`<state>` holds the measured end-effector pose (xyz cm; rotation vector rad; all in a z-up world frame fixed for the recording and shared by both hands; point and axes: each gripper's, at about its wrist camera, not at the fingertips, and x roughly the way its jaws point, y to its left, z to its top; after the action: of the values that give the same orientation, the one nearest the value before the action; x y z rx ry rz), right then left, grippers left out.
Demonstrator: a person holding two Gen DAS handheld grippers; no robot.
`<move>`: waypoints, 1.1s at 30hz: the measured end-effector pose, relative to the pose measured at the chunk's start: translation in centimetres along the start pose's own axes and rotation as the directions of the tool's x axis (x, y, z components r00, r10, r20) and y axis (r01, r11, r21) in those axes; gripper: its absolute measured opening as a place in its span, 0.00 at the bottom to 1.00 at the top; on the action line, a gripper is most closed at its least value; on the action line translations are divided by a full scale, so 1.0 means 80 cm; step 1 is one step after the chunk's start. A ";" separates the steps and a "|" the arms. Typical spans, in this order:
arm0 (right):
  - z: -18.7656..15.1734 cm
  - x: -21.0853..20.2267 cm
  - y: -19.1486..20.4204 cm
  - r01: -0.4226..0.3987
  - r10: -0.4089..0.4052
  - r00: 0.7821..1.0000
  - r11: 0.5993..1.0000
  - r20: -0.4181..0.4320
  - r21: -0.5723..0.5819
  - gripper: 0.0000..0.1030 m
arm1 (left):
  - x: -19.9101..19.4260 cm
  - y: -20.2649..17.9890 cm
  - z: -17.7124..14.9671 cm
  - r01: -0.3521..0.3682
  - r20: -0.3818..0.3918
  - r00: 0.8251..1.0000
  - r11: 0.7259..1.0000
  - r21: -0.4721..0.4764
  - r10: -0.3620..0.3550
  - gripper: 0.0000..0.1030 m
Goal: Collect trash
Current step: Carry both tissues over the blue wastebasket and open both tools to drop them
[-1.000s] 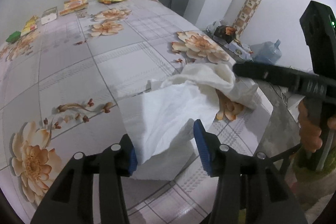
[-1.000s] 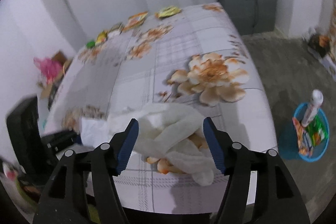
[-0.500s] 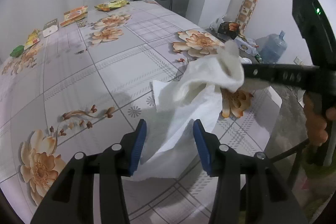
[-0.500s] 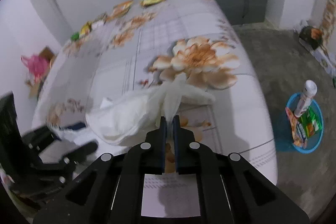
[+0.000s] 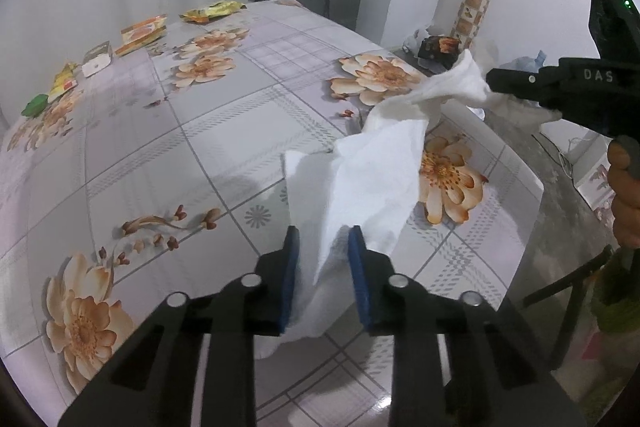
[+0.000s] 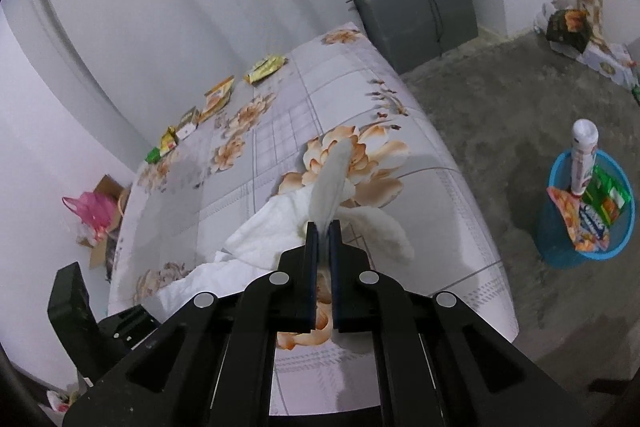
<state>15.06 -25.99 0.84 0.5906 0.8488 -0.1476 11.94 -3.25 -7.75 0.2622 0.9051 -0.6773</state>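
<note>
A crumpled white paper towel [image 5: 376, 167] stretches over the near right part of the flowered table [image 5: 160, 155]. My right gripper [image 6: 323, 227] is shut on its upper end, which sticks up between the pads; in the left wrist view that gripper [image 5: 490, 83] holds the towel lifted at the right. My left gripper [image 5: 323, 239] has the towel's lower end hanging between its blue pads. Its jaws are closing, with a gap still showing beside the paper. Several wrappers lie along the table's far edge: yellow [image 5: 212, 11], orange [image 5: 144, 31], green [image 5: 35, 105].
A blue bin [image 6: 560, 247] with wrappers and a white bottle stands on the floor right of the table. A cardboard box with a pink bag [image 6: 94, 207] sits at the left. A grey cabinet [image 6: 420, 7] stands beyond the table. A person's hand [image 5: 624, 195] grips the right tool.
The right gripper shut on the towel and lifted that end up and to the right, stretching it. The left jaws narrowed around the towel's lower end.
</note>
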 end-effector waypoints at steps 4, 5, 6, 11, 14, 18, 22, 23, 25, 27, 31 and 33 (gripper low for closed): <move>0.004 -0.014 0.000 -0.007 0.007 0.999 1.000 0.033 0.006 0.04 | 0.002 -0.002 0.002 0.013 -0.007 1.000 1.000 0.003 -0.012 0.09; 0.005 -0.017 0.000 -0.008 0.008 0.999 1.000 0.042 0.006 0.04 | 0.001 -0.002 0.003 0.018 -0.005 1.000 1.000 -0.001 -0.018 0.08; 0.007 -0.021 0.000 -0.009 0.008 0.999 1.000 0.051 0.007 0.04 | 0.000 -0.001 0.004 0.023 -0.004 1.000 1.000 -0.007 -0.023 0.07; 0.011 -0.039 -0.001 -0.007 0.006 0.996 1.000 0.091 0.007 0.04 | -0.012 -0.002 0.013 0.029 0.025 0.999 0.999 -0.026 -0.028 0.07; 0.010 -0.049 -0.002 -0.002 0.001 0.994 1.000 0.110 0.008 0.04 | -0.022 -0.004 0.019 0.022 0.049 0.999 0.999 -0.023 -0.021 0.06; 0.011 -0.062 -0.008 0.003 -0.006 0.991 1.000 0.137 0.020 0.04 | -0.034 -0.008 0.025 0.012 0.075 0.997 1.000 -0.019 -0.010 0.06; 0.011 -0.074 -0.016 0.012 -0.017 0.987 0.999 0.158 0.035 0.04 | -0.042 -0.011 0.030 0.004 0.092 0.996 1.000 -0.017 -0.002 0.06; 0.011 -0.075 -0.018 0.015 -0.021 0.987 0.999 0.160 0.038 0.04 | -0.045 -0.013 0.031 0.001 0.100 0.995 1.000 -0.016 0.001 0.06; 0.009 -0.079 -0.021 0.018 -0.025 0.986 0.999 0.165 0.045 0.04 | -0.049 -0.016 0.033 -0.003 0.109 0.994 1.000 -0.013 0.005 0.06; 0.008 -0.082 -0.022 0.020 -0.027 0.985 0.999 0.170 0.047 0.04 | -0.051 -0.018 0.034 -0.005 0.114 0.994 1.000 -0.011 0.006 0.06; 0.007 -0.089 -0.024 0.018 -0.027 0.982 0.998 0.186 0.054 0.04 | -0.057 -0.024 0.035 -0.010 0.124 0.992 1.000 -0.001 0.010 0.06; 0.007 -0.093 -0.026 0.015 -0.026 0.981 0.998 0.195 0.058 0.04 | -0.060 -0.028 0.036 -0.012 0.129 0.992 1.000 0.005 0.011 0.06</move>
<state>9.80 -28.80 5.75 0.6093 0.6619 -0.2446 10.30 -4.28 -2.03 0.2254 0.7777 -0.6784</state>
